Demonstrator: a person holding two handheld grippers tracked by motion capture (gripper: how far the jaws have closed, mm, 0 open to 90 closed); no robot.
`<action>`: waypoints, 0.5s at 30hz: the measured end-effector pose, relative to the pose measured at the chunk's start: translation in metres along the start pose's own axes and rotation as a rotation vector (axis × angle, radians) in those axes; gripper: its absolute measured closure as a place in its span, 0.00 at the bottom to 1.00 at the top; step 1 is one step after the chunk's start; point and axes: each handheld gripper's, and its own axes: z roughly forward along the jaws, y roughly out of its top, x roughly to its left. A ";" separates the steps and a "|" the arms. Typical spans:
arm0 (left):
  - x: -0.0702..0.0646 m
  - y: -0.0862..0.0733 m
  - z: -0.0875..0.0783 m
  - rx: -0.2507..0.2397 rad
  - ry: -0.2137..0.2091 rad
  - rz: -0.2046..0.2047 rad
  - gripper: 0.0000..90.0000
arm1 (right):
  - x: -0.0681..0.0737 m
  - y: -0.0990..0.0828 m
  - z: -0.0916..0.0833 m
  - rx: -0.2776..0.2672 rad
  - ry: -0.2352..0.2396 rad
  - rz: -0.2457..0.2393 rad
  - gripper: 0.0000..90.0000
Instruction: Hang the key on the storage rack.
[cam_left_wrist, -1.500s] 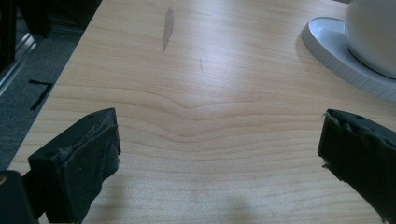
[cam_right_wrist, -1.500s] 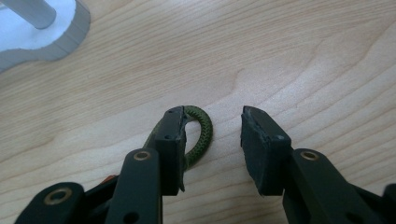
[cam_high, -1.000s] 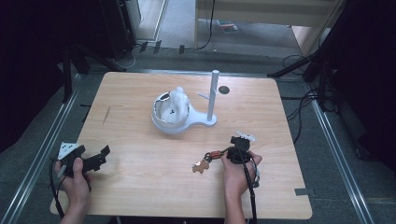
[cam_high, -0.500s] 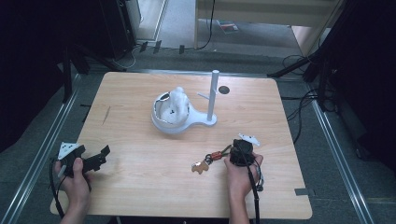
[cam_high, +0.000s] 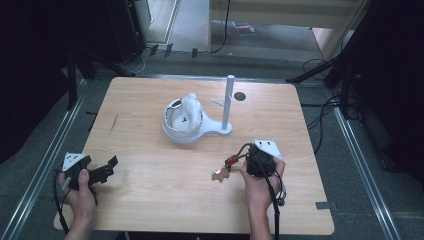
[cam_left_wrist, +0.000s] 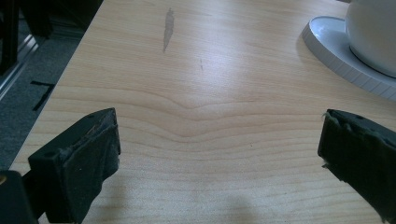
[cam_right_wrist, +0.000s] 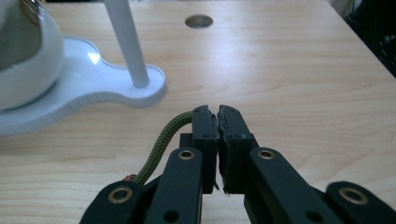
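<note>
No readable text, labels, brands or numbers showed anywhere on the table or objects.

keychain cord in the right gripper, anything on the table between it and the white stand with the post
Nothing visible does. The right gripper is shut on the green cord, and bare table lies between it and the white post and its base. The left gripper sits far off at the table's other side.

Olive-green braided cord (cam_right_wrist: 164, 137); white stand (cam_high: 226, 107); white bowl (cam_high: 182, 120); pale wood-grain table (cam_high: 150, 195); black fingers (cam_right_wrist: 205, 126).
</note>
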 end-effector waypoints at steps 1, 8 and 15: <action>0.000 0.000 0.000 0.000 0.000 0.001 0.00 | 0.001 0.002 -0.002 -0.008 0.006 -0.006 0.97; 0.000 0.000 0.000 0.000 -0.001 0.001 0.00 | 0.008 0.020 -0.017 -0.077 0.042 -0.058 0.97; 0.000 0.000 0.000 0.000 0.000 0.000 0.00 | 0.013 0.035 -0.029 -0.147 0.078 -0.138 0.97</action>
